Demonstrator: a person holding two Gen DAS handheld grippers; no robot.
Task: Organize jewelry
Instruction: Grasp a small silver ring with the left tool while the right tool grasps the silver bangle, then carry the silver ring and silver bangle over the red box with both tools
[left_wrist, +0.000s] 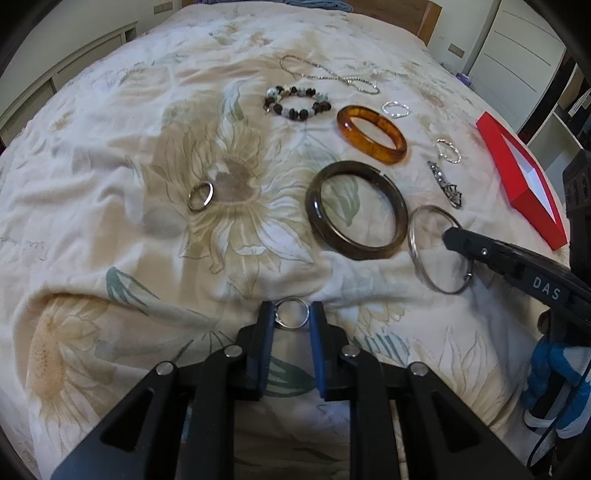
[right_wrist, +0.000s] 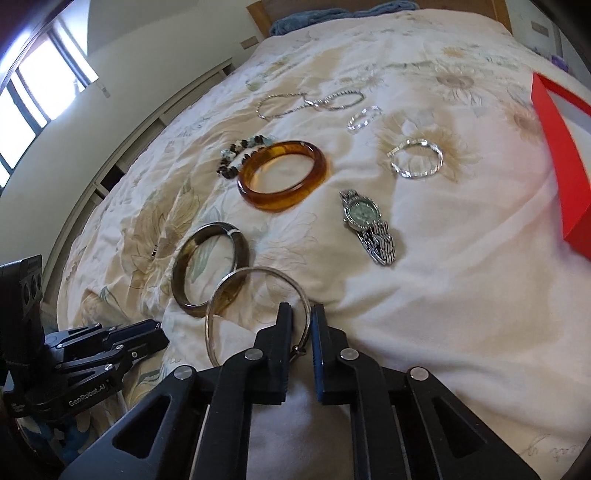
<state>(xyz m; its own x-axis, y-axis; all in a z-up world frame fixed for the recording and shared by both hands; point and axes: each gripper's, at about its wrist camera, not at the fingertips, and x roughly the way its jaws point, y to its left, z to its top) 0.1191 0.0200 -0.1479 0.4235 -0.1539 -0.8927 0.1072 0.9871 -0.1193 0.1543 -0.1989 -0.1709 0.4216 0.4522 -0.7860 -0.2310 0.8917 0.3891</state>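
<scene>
My left gripper (left_wrist: 291, 314) is shut on a small silver ring (left_wrist: 292, 313), low over the floral bedspread. My right gripper (right_wrist: 302, 319) is shut on the rim of a thin silver bangle (right_wrist: 236, 295); the bangle (left_wrist: 421, 254) and the right gripper (left_wrist: 452, 236) also show in the left wrist view. On the bed lie a dark olive bangle (left_wrist: 354, 206), an amber bangle (left_wrist: 371, 133), a beaded bracelet (left_wrist: 295, 101), a silver chain necklace (left_wrist: 328, 74), a plain ring (left_wrist: 200, 196), two twisted silver bangles (right_wrist: 416, 158) (right_wrist: 364, 117) and a watch (right_wrist: 364, 218).
A red open box (left_wrist: 524, 177) lies on the bed at the right; it also shows in the right wrist view (right_wrist: 565, 155). A wooden headboard (right_wrist: 332, 7) stands at the far end, and white cabinets (left_wrist: 517, 55) at the far right.
</scene>
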